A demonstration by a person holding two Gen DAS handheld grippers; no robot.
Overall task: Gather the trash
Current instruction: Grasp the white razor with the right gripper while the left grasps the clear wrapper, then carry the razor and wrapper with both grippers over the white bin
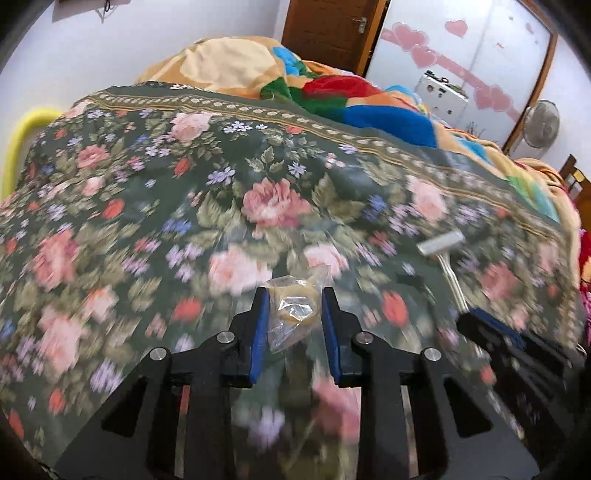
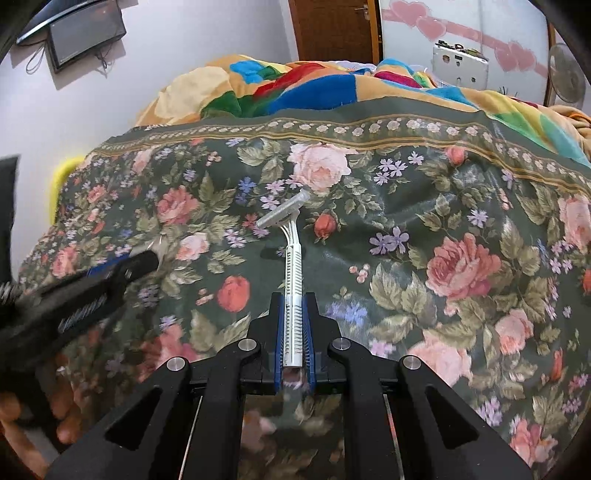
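Note:
My left gripper [image 1: 294, 295] is shut on a crumpled clear plastic wrapper [image 1: 295, 306] with a yellowish ring inside, held above the floral bedspread [image 1: 184, 184]. My right gripper [image 2: 293, 301] is shut on the handle of a white disposable razor [image 2: 293, 266], whose grey head points away from me over the bedspread [image 2: 443, 221]. The razor [image 1: 443, 251] and right gripper [image 1: 495, 332] also show at the right of the left wrist view. The left gripper [image 2: 144, 260] shows blurred at the left of the right wrist view.
A colourful crumpled blanket [image 1: 332, 92] lies at the far side of the bed. A yellow bed rail [image 1: 26, 129] is at the left edge. A brown door [image 1: 332, 29], a white cabinet with pink hearts [image 1: 461, 55] and a fan [image 1: 543, 123] stand behind.

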